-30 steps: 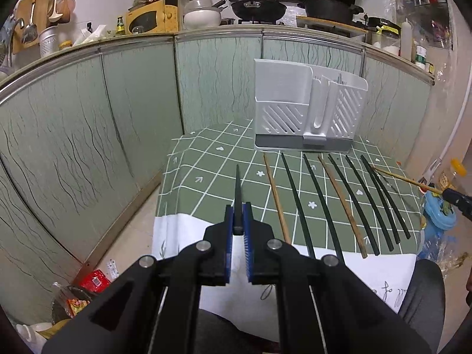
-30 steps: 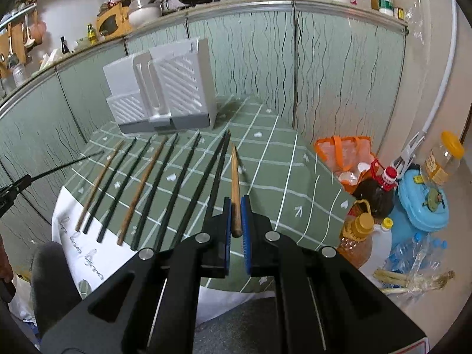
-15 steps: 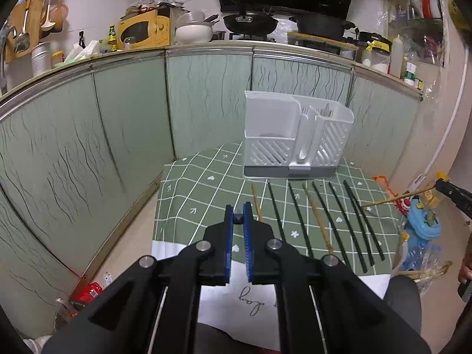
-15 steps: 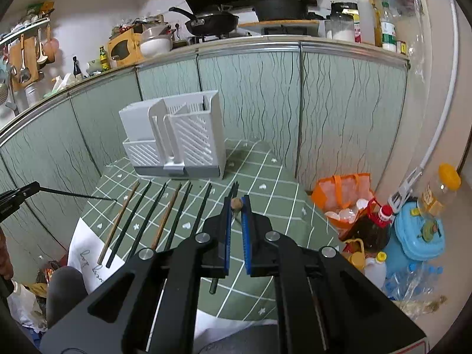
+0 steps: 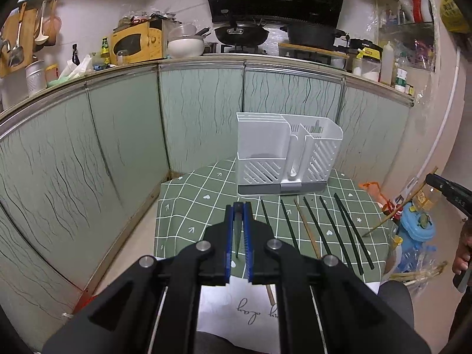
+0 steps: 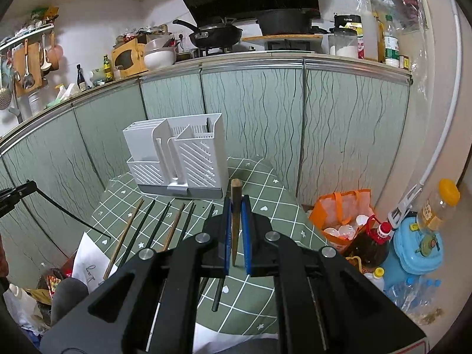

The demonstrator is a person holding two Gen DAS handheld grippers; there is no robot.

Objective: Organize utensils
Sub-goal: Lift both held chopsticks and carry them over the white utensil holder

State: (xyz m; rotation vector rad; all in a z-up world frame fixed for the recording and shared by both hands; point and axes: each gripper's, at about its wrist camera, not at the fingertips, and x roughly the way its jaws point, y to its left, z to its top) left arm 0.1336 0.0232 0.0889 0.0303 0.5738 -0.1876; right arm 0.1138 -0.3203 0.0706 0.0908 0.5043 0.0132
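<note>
Wooden chopstick (image 6: 235,218) stands near-upright in the right gripper (image 6: 235,203), blunt end up, tip down, held above the table's right side. Dark chopstick (image 5: 237,236) sits likewise in the left gripper (image 5: 238,206), long axis vertical, tip down, over the table's (image 5: 188,206) left part. White utensil holder (image 5: 283,159) stands at the far edge w/ slotted compartments. Remaining chopsticks (image 5: 324,230) lie in a row in front of it, running near edge to far. Both grippers pinch their sticks, pads nearly together.
</note>
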